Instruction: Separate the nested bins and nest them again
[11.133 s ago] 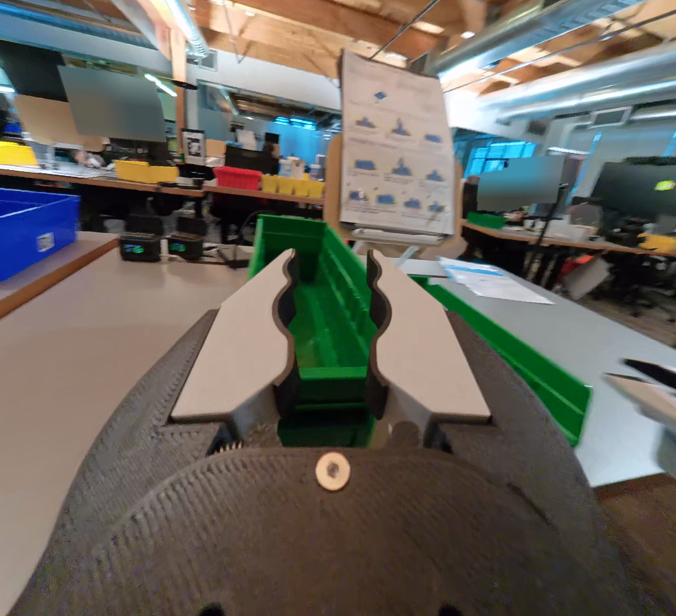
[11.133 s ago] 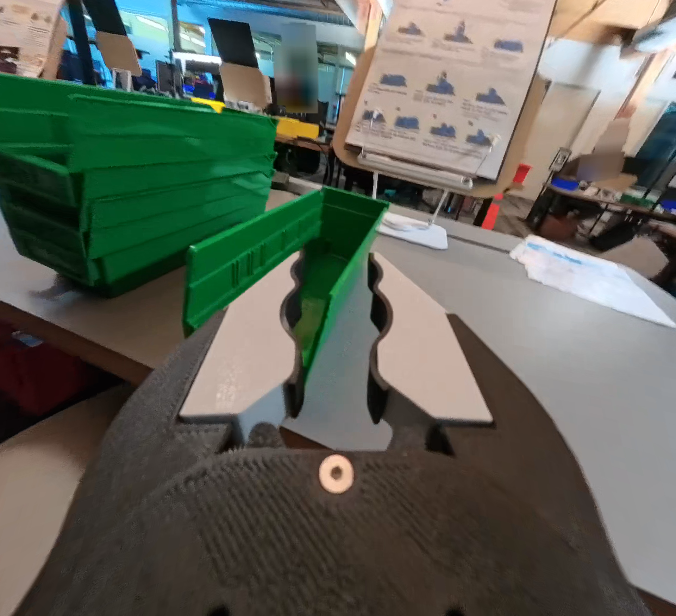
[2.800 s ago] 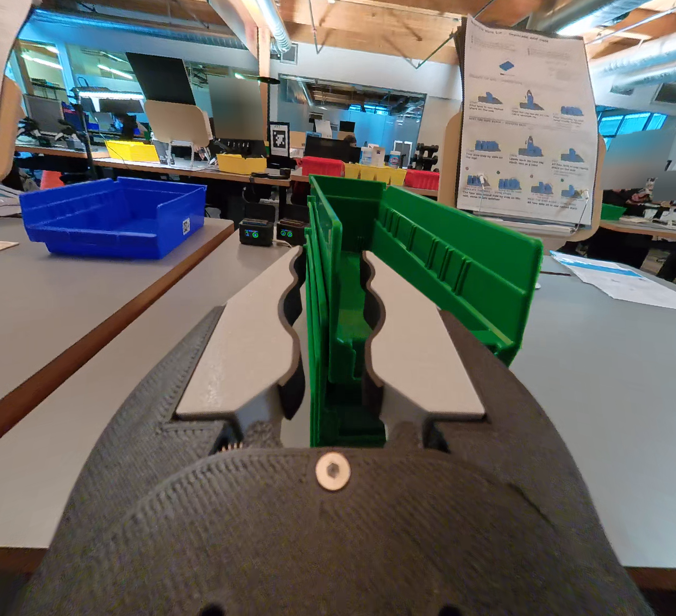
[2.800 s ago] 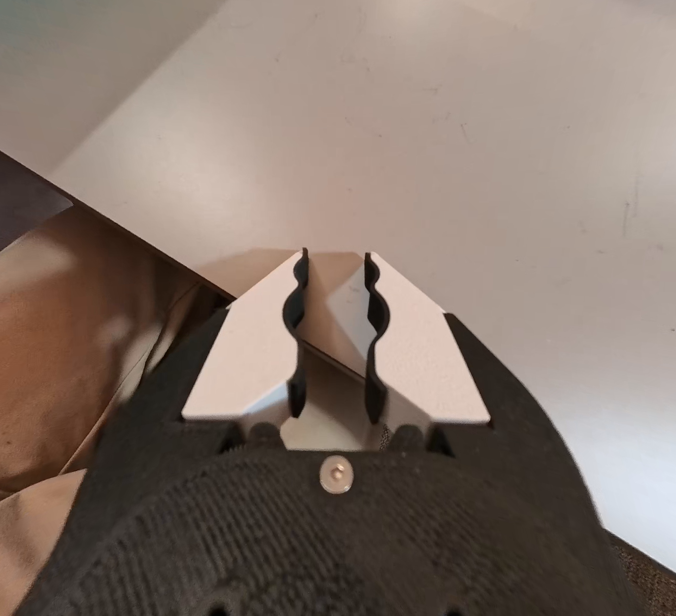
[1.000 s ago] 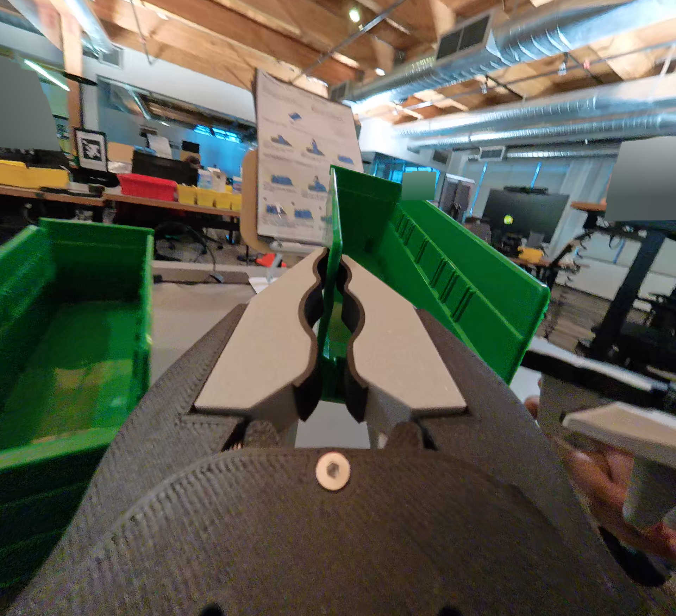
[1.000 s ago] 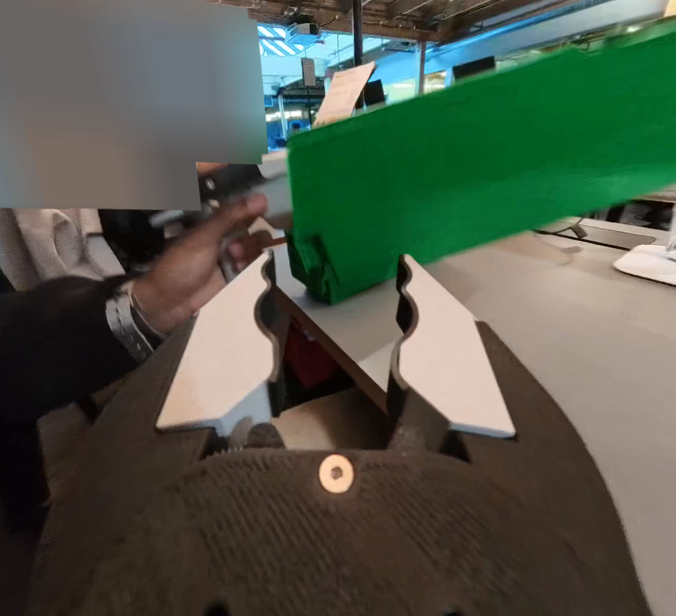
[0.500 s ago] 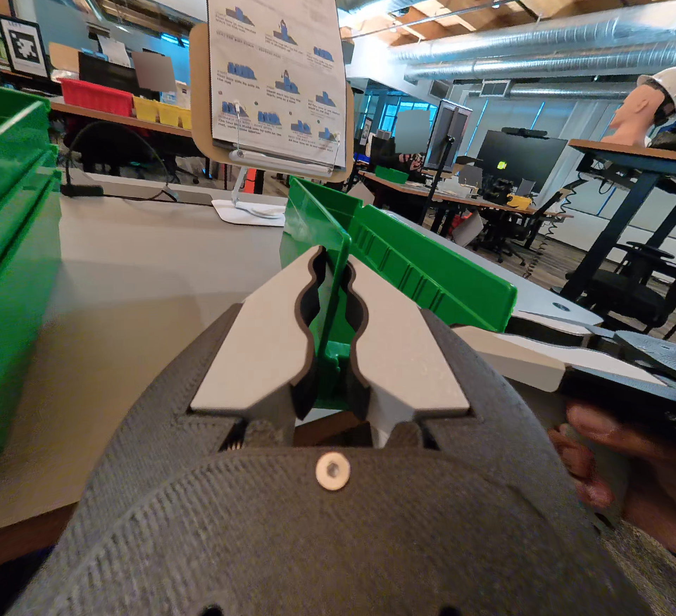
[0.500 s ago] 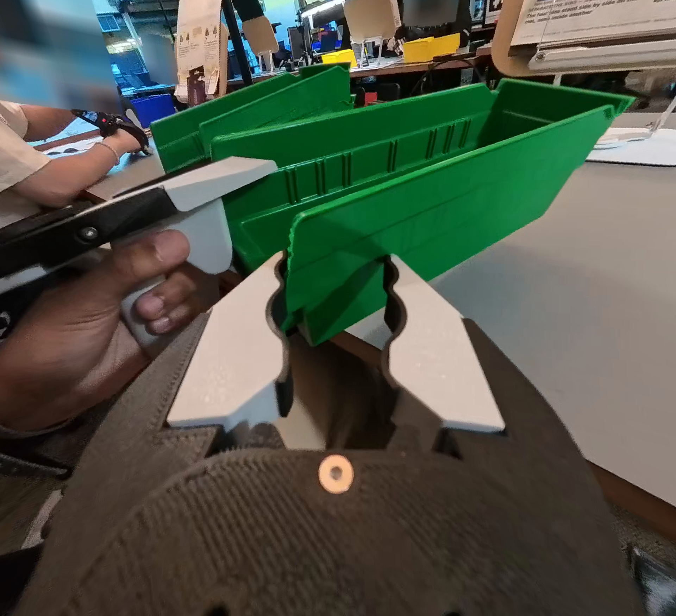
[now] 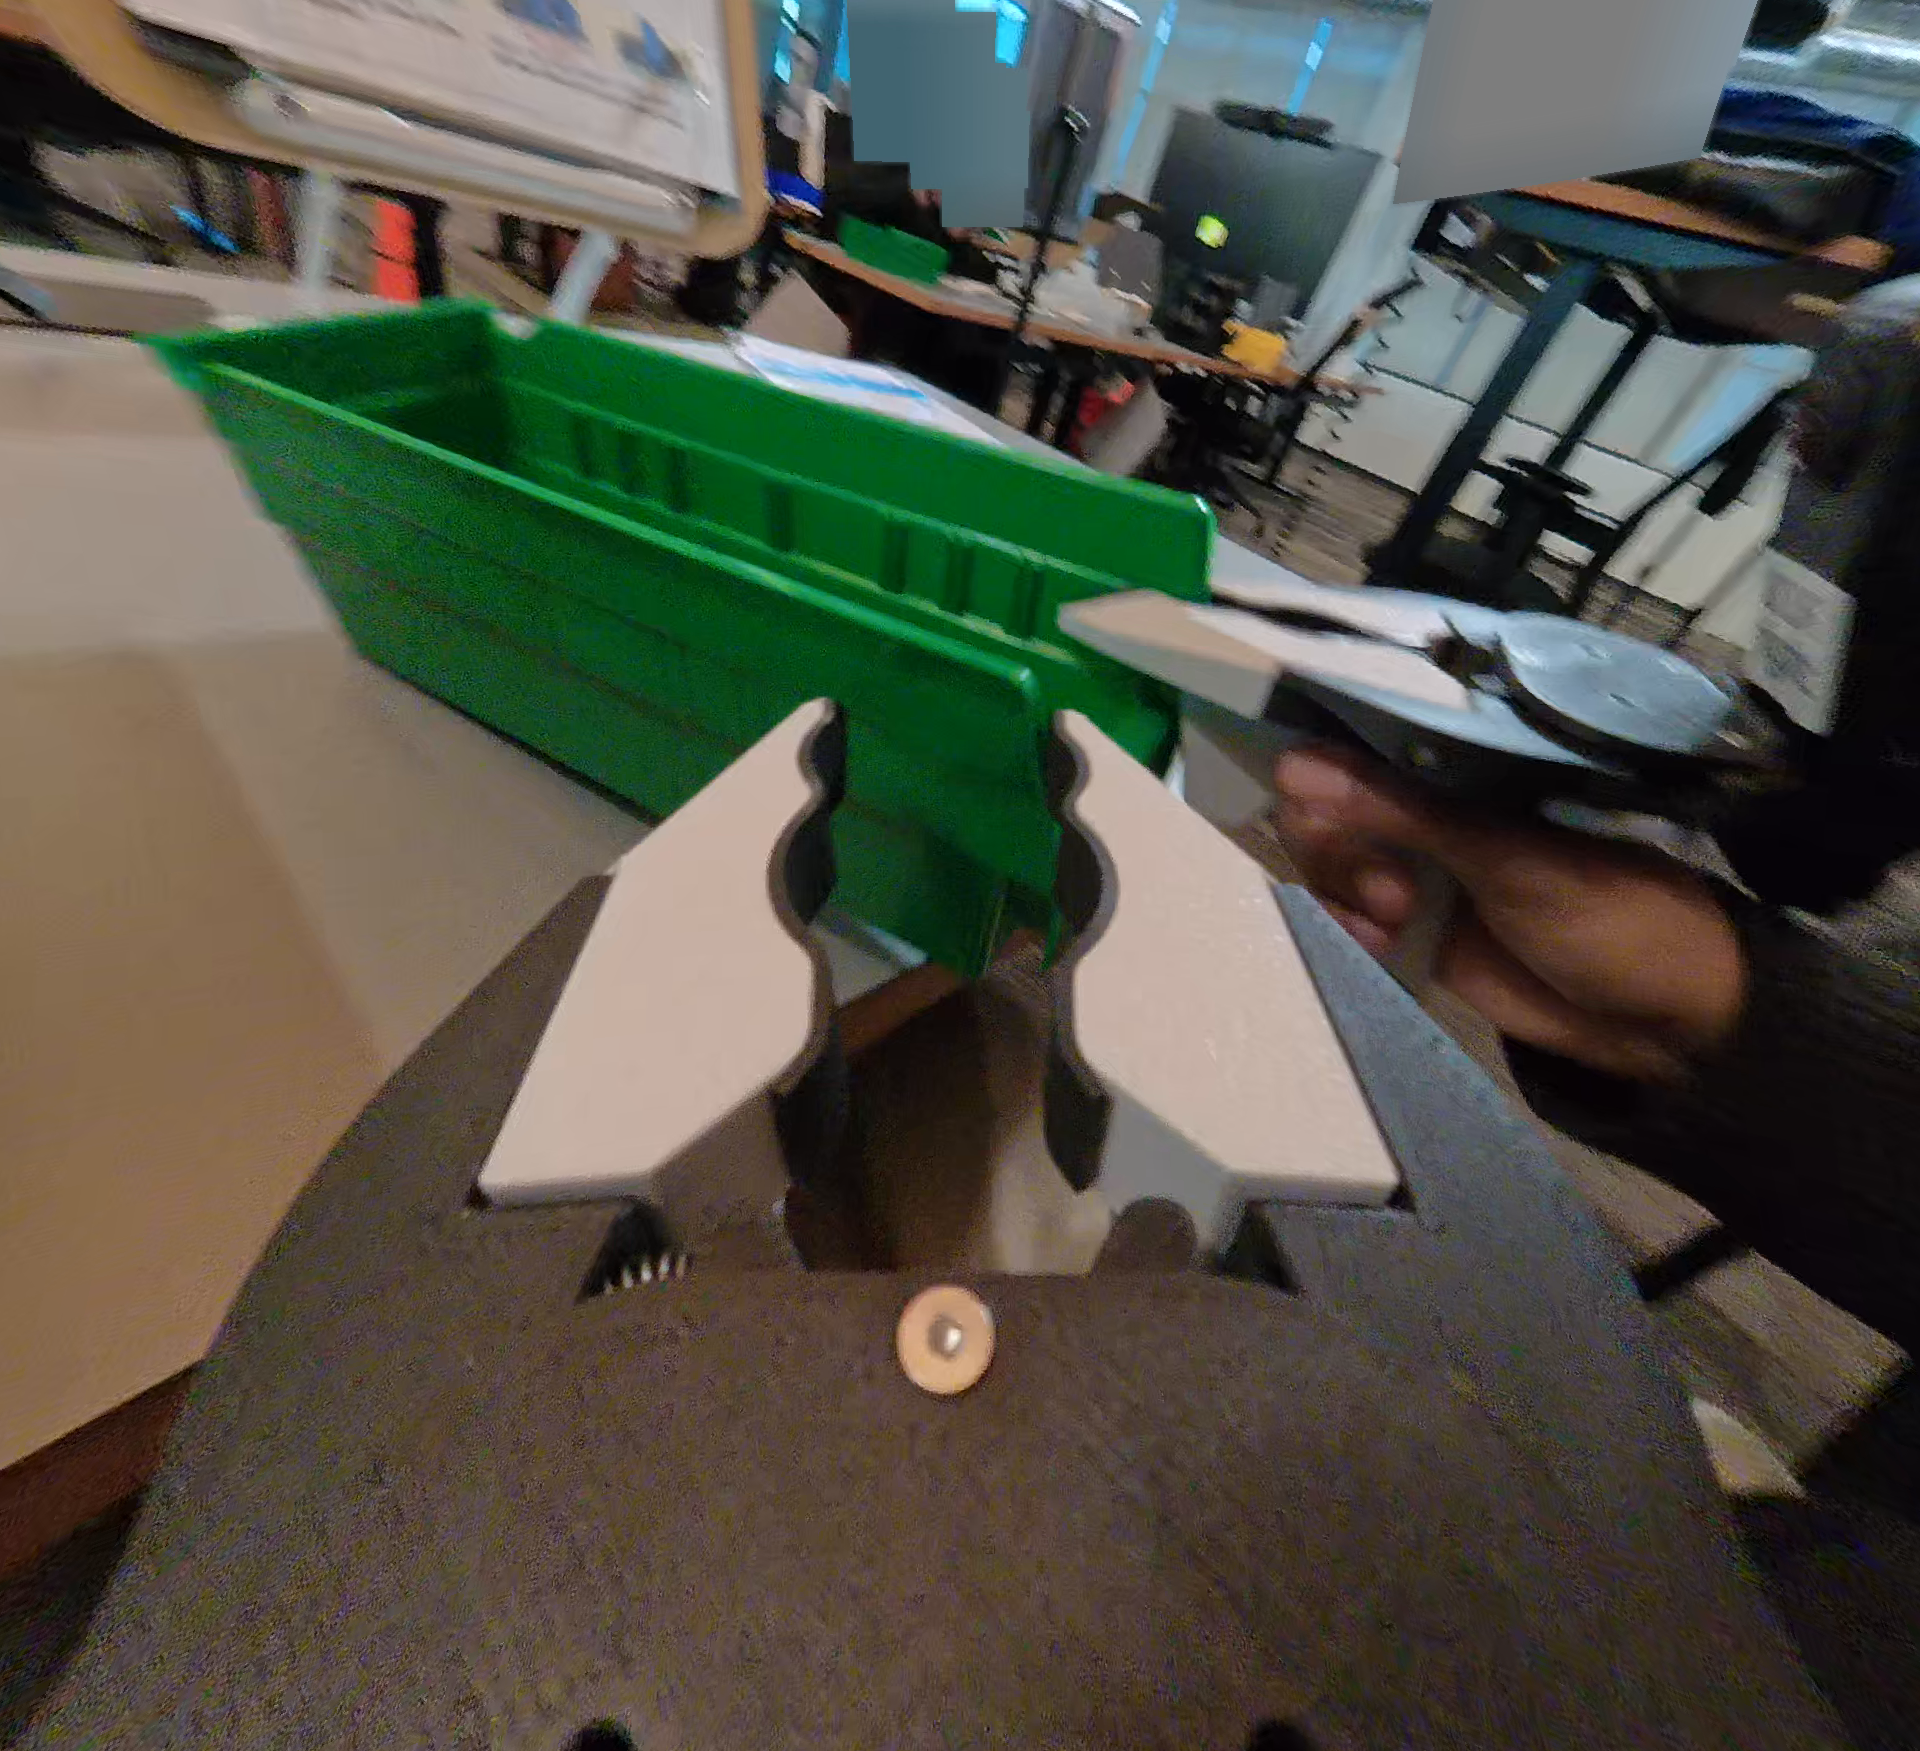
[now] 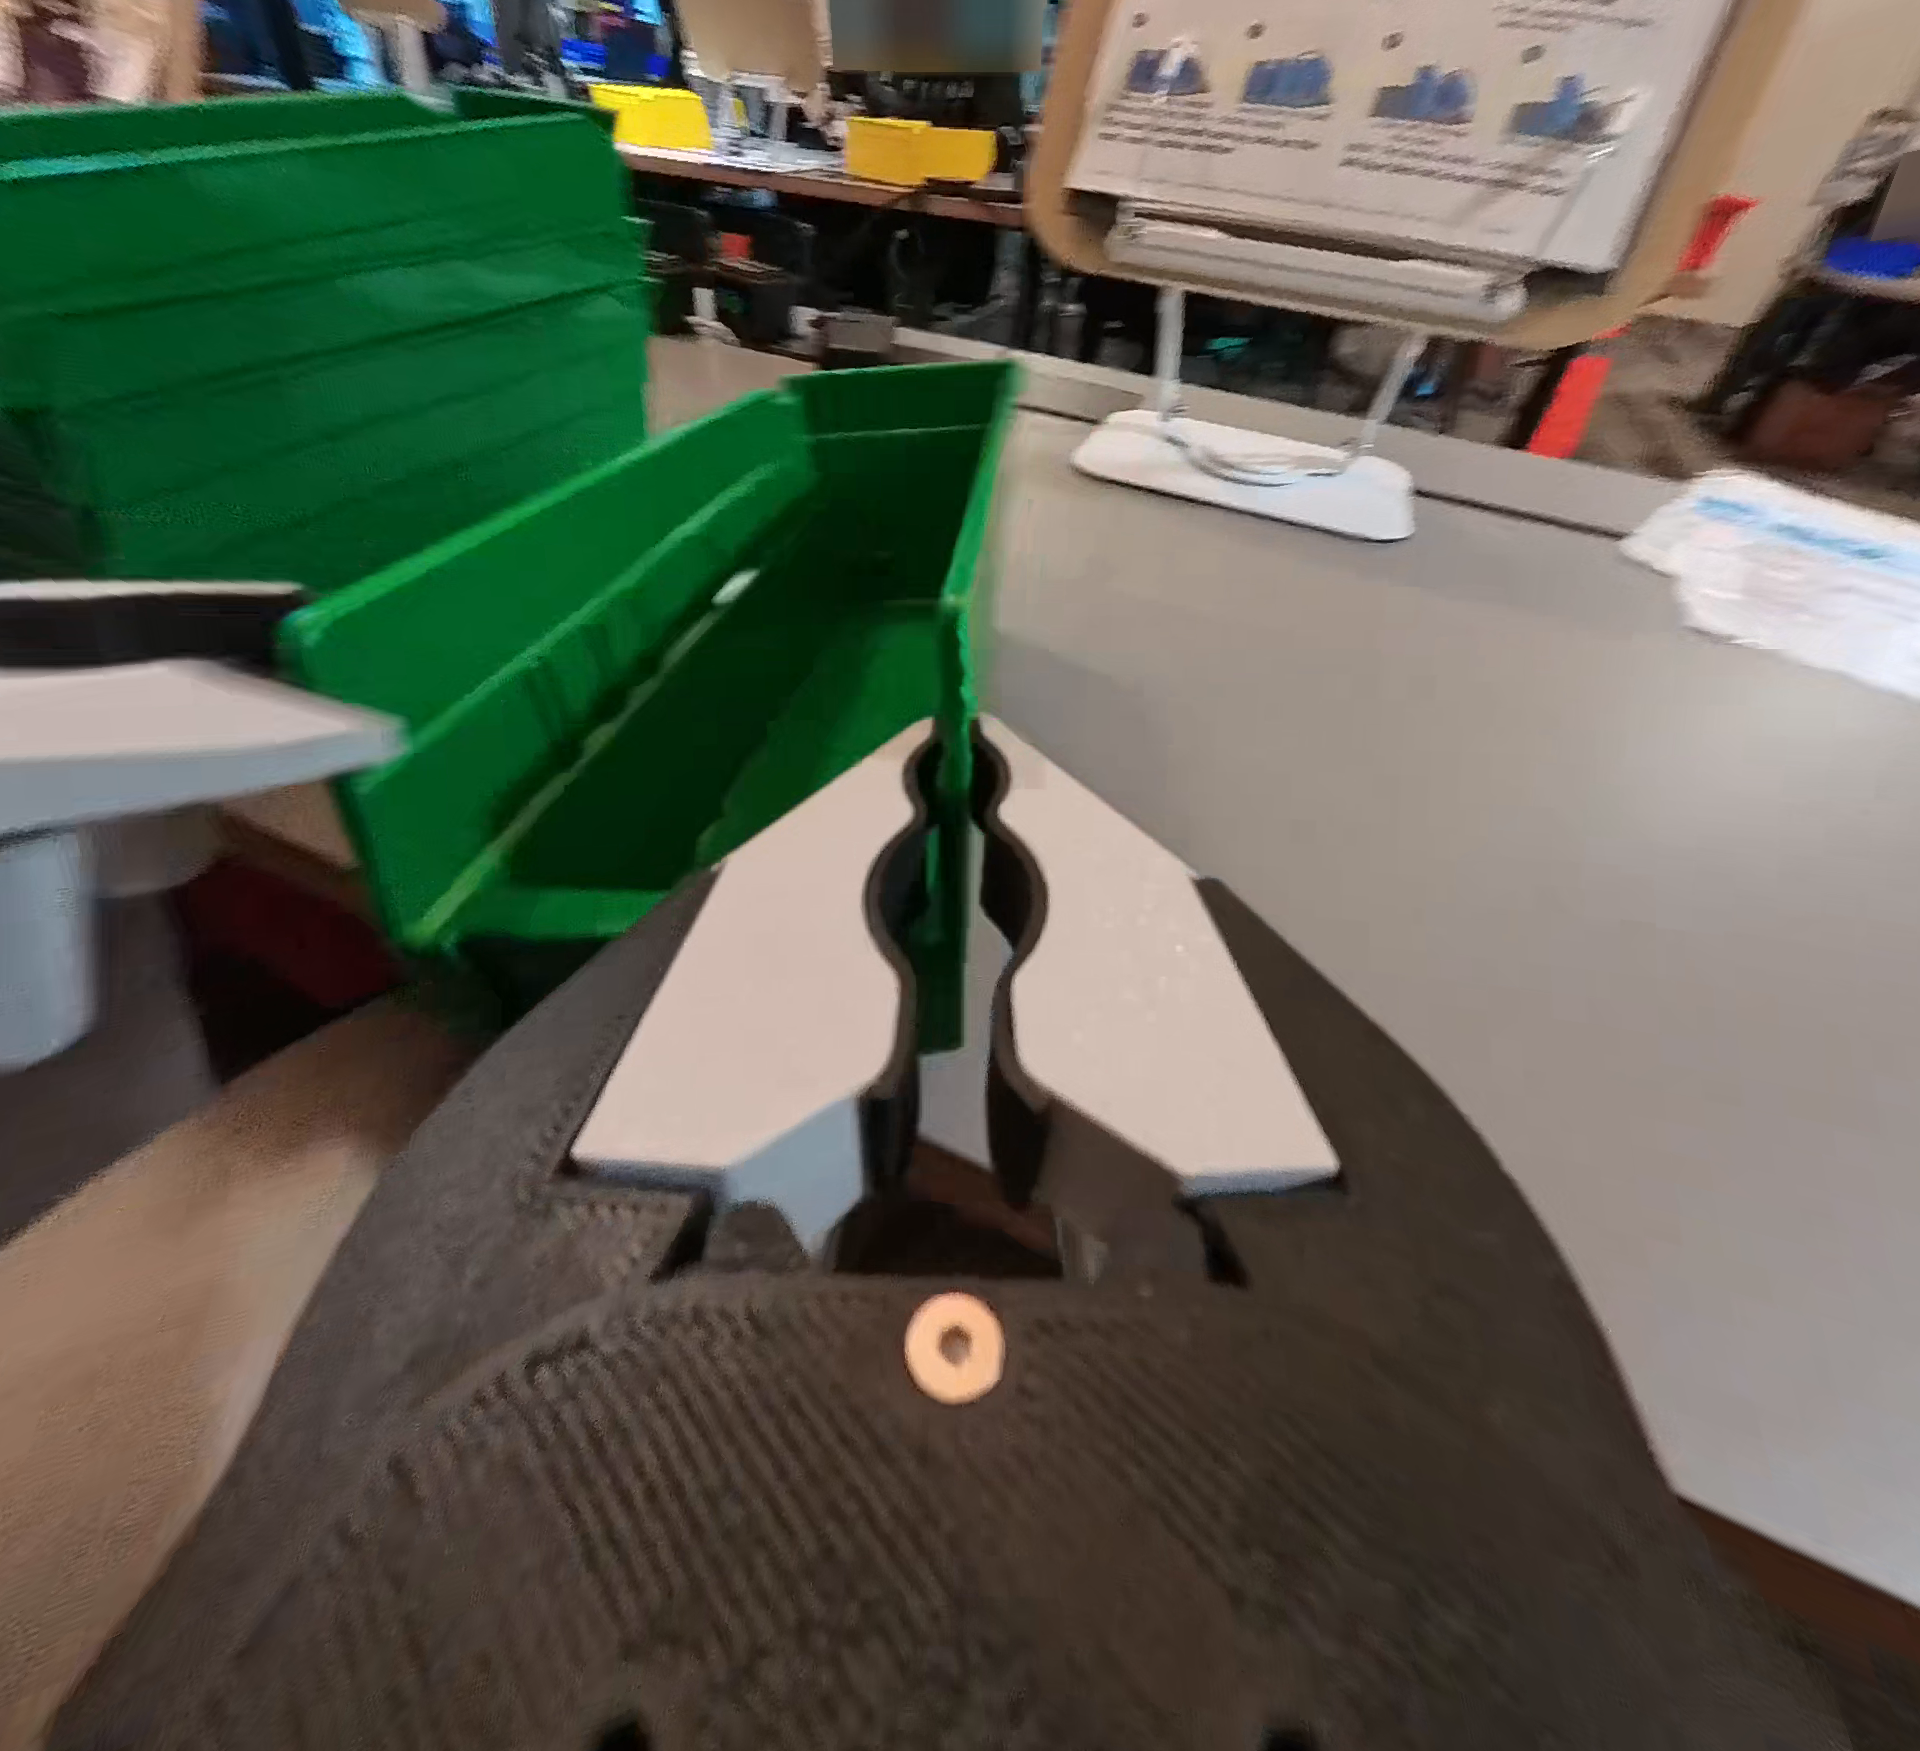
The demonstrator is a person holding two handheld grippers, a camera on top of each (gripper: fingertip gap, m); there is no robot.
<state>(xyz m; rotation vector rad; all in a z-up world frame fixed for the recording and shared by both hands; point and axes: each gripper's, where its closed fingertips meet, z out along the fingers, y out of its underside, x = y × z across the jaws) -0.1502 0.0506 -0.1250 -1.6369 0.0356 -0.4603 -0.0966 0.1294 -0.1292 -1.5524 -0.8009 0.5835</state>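
Note:
A long narrow green bin lies on the grey table, with its near end at the table's front edge. My left gripper is open, and the bin's near end wall stands between its fingers, which do not clamp it. My right gripper is shut on the bin's right side wall near the front corner. It also shows in the left wrist view, held by a hand. The left gripper's finger shows beside the bin's left wall in the right wrist view.
A stack of nested green bins stands on the table left of the narrow bin. A clipboard stand with an instruction sheet is behind it, and loose papers lie at the far right. Desks and chairs fill the background.
The left gripper, shut on the bin's wall half a second ago, has opened. The right gripper, open around the bin's corner, has closed on its right wall. The bin has come down to the table.

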